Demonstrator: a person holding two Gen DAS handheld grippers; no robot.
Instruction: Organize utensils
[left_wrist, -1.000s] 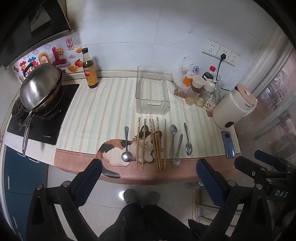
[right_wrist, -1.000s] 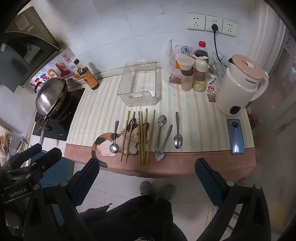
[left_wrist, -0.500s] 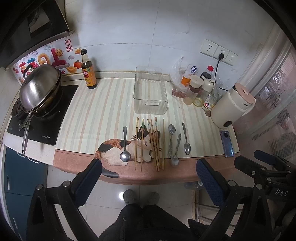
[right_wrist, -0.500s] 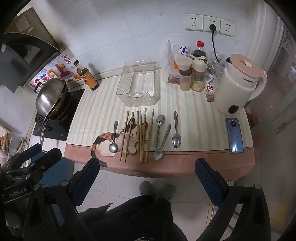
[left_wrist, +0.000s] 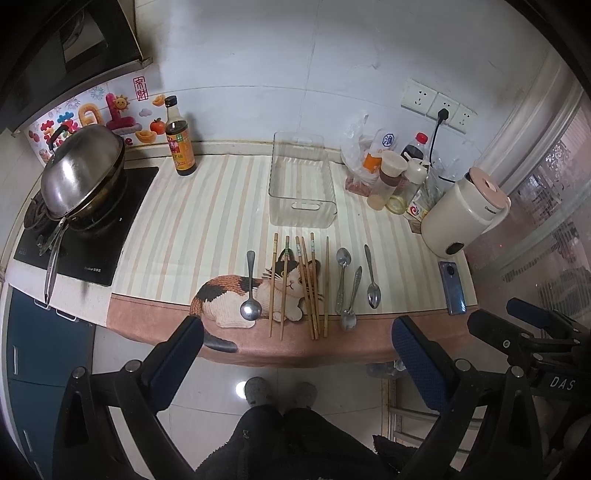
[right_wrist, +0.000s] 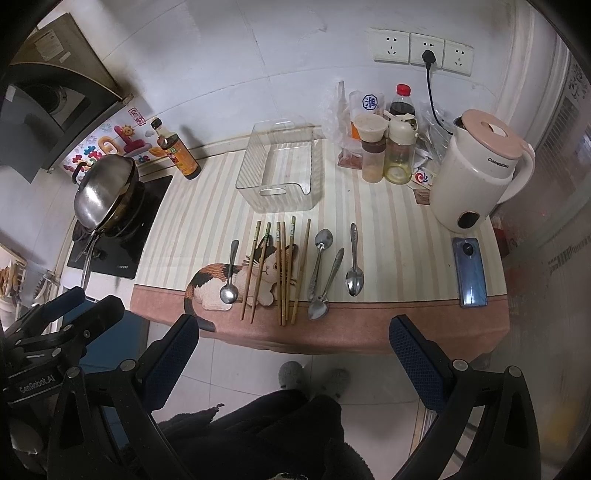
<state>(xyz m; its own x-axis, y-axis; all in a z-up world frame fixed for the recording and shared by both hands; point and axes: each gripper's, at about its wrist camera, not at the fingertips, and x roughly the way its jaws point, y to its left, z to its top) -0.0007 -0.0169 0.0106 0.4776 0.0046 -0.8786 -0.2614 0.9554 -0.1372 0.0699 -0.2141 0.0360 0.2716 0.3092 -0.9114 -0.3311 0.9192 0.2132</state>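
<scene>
Left gripper (left_wrist: 297, 352) and right gripper (right_wrist: 293, 350) both hang above the floor short of the counter, jaws spread wide, holding nothing. On the striped mat (left_wrist: 221, 206) near the front edge lie the chopsticks (left_wrist: 303, 284), one spoon (left_wrist: 250, 291) to their left, three spoons (left_wrist: 354, 284) to their right. Just behind them stands the clear bin (left_wrist: 301, 184), empty. A phone (left_wrist: 453, 288) lies at the mat's right end.

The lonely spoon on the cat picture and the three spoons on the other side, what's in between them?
Six wooden chopsticks lie side by side between the lone spoon and the three spoons, clearest in the right wrist view.
</scene>
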